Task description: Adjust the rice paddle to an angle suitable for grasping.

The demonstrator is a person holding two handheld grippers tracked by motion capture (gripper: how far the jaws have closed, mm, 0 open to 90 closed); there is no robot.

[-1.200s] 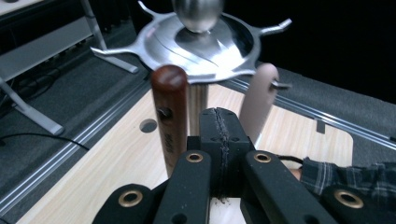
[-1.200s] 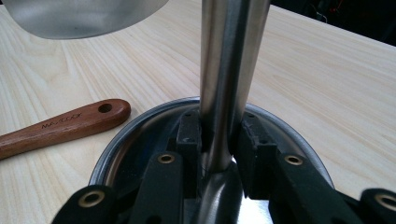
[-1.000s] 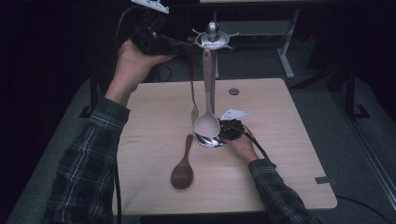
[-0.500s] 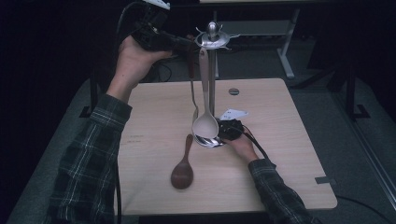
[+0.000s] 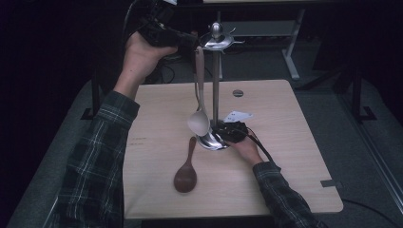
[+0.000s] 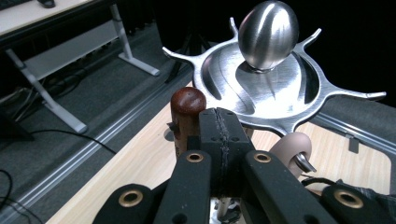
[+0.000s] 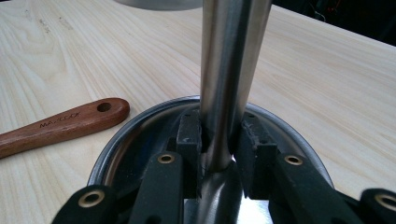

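Observation:
A steel utensil stand rises from the wooden table [image 5: 290,156]: round base [image 5: 209,142], pole [image 5: 215,85], hooked crown [image 5: 217,41]. A pale-bowled spoon [image 5: 198,123] hangs just left of the pole, its brown handle end [image 6: 187,112] level with the crown [image 6: 266,93]. My left gripper [image 5: 189,40] is raised beside that handle. Its jaws [image 6: 219,116] are pressed together, and the handle stands against the left jaw's tip. I cannot tell whether they hold it. My right gripper [image 5: 218,130] rests on the base [image 7: 116,144], shut [image 7: 219,128] on the pole [image 7: 233,56].
A dark wooden spoon [image 5: 186,172] lies flat left of the base, its handle [image 7: 60,123] pointing at the stand. A small round grommet [image 5: 237,92] sits in the tabletop behind the pole. Grey floor surrounds the table, and white desk legs [image 5: 291,52] stand beyond it.
The hanging spoon has shifted slightly left, from in front of the pole to its left side. The left hand rose a little. The right gripper stayed on the pole.

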